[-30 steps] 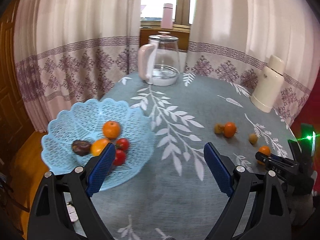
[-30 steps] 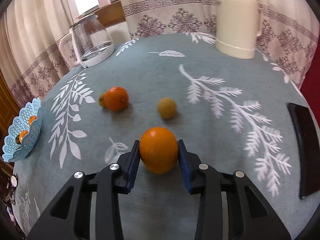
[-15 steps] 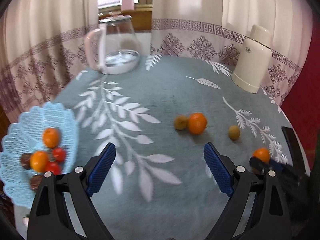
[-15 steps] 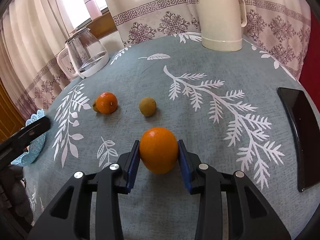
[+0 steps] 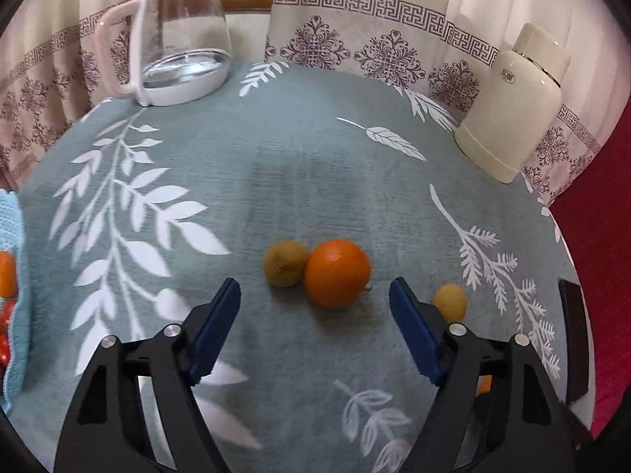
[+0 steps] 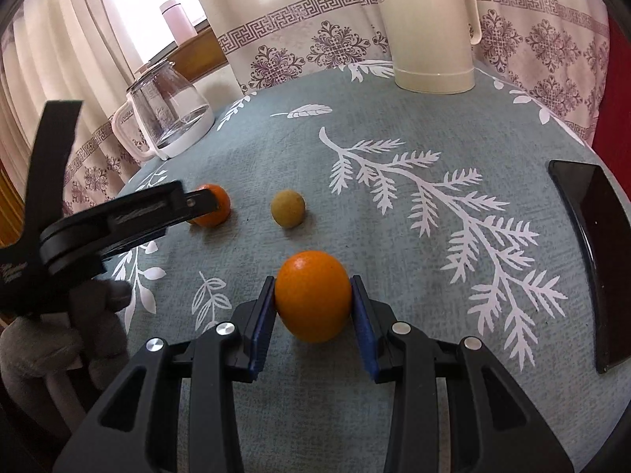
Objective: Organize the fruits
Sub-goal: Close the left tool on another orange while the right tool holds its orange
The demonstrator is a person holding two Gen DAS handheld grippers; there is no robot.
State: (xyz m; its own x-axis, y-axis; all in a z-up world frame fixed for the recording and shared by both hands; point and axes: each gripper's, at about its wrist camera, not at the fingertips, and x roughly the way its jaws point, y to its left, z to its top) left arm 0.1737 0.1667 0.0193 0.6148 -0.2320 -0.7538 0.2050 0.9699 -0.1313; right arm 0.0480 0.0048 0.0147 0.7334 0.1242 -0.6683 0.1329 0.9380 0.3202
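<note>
Orange clamped between the blue pads of the right gripper, low over the blue-grey leaf-print tablecloth. Just beyond, a small yellow-green fruit on the cloth; further left, a second orange touching a brownish-green fruit. Left gripper spread wide, holding nothing, aimed at that touching pair, which sits just ahead of its blue pads. In the right wrist view, one left-gripper finger across the second orange, gripped by a grey-gloved hand. Light blue basket at the far left table edge, with orange and red fruit inside. Glass kettle at the back left, cream thermos at the back right, dark flat object near the right edge.
</note>
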